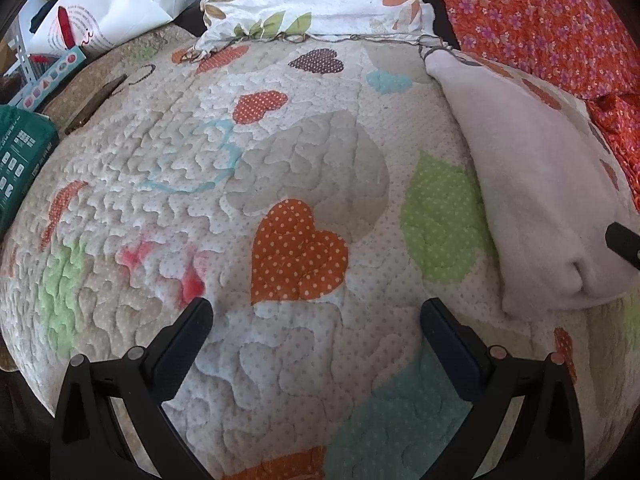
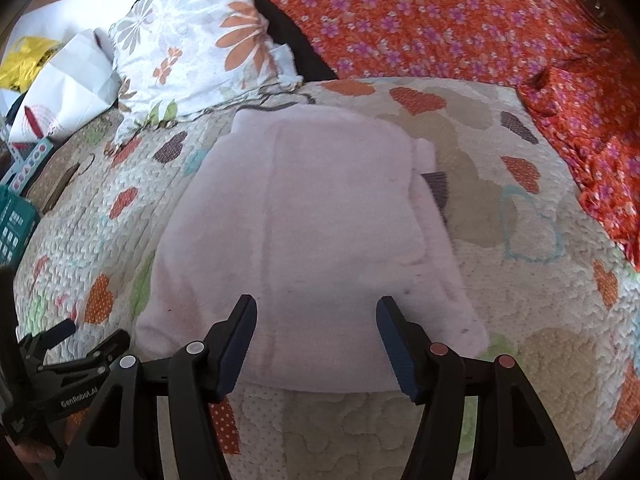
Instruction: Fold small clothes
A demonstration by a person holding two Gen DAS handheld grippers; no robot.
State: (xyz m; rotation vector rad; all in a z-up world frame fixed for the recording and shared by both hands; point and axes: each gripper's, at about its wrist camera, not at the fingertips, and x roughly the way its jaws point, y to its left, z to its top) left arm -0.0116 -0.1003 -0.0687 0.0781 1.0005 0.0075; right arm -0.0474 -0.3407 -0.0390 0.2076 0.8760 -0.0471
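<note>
A soft pink cloth (image 2: pixel 312 216) lies folded flat on the heart quilt (image 2: pixel 520 320); the right gripper (image 2: pixel 316 316) hangs just over its near edge, jaws wide apart, nothing between them; the left gripper (image 1: pixel 316 312) sits beside the cloth over bare quilt, jaws spread wide too, holding nothing.

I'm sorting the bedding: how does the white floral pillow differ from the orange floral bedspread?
The white floral pillow has large, sparse orange and grey flowers on white; the orange floral bedspread has small, dense purple flowers on orange. The pillow is a compact cushion; the bedspread sprawls, rumpled. Both lie at the heart-patterned quilt's far edge.
</note>
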